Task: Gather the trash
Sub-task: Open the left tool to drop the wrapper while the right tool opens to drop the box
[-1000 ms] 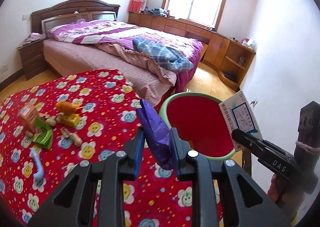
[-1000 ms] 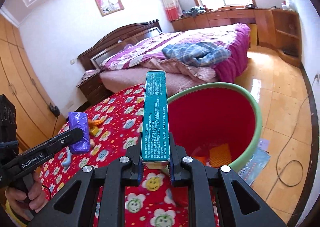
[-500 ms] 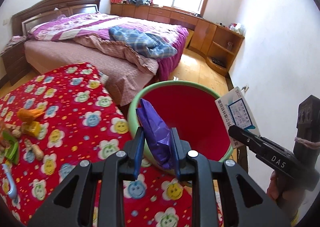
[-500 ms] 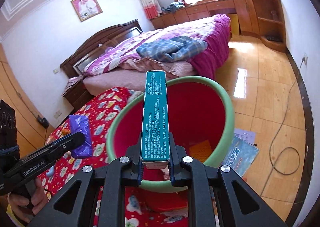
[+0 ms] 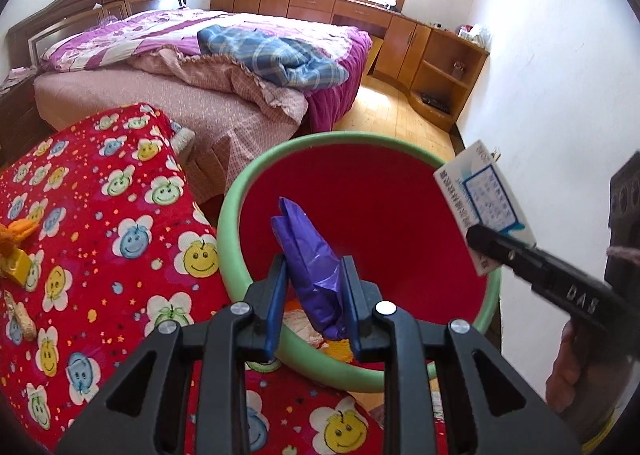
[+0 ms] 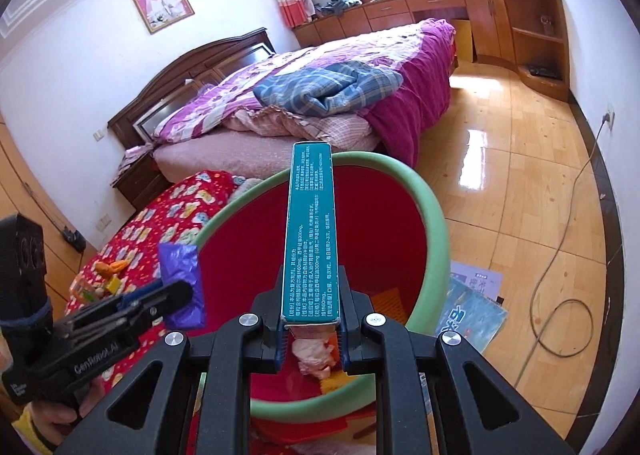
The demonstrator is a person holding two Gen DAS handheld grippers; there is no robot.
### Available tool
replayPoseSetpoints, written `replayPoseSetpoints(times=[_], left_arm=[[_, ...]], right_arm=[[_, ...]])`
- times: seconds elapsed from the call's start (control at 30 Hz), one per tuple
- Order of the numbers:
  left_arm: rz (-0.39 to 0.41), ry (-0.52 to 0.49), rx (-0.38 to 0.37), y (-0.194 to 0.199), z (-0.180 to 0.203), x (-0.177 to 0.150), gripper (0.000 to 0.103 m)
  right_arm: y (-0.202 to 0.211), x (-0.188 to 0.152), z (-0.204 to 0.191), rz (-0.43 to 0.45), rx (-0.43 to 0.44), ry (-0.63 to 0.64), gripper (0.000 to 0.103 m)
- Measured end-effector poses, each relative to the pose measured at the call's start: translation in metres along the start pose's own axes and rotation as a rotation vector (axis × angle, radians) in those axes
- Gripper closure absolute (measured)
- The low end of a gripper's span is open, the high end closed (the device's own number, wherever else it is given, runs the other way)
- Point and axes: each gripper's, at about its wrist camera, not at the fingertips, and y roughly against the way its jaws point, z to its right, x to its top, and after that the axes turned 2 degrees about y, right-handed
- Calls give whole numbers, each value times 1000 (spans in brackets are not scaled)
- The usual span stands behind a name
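We are gripping a purple wrapper (image 5: 316, 279) in our left gripper (image 5: 314, 309) and a teal box (image 6: 310, 239) in our right gripper (image 6: 312, 329), holding both over the open red bin (image 5: 360, 159) beside the red flowered cloth (image 5: 104, 215).

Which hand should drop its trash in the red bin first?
Probably the left. Its tool holds the purple wrapper right above the bin opening, while the right tool's teal box sits nearer the rim.

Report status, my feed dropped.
Left tool shut on purple wrapper, right tool shut on teal box. Both over bin. Nothing in the way.
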Motion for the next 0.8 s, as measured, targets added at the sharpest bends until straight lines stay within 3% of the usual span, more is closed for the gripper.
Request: replayPoseSetpoints(times=[0.17, 0.4, 0.63, 0.8], left_arm=[[-17, -3, 8, -9, -3, -2, 77], [-8, -3, -19, -4, -2, -2, 60], [15, -6, -6, 13, -3, -3, 58], [35, 6, 9, 24, -8, -4, 58]], right_arm=[[-12, 4, 7, -17, -11, -5, 84], [-19, 6, 11, -30, -20, -13, 83], [-23, 5, 11, -46, -23, -11, 82], [-18, 4, 5, -41, -11, 0, 71]])
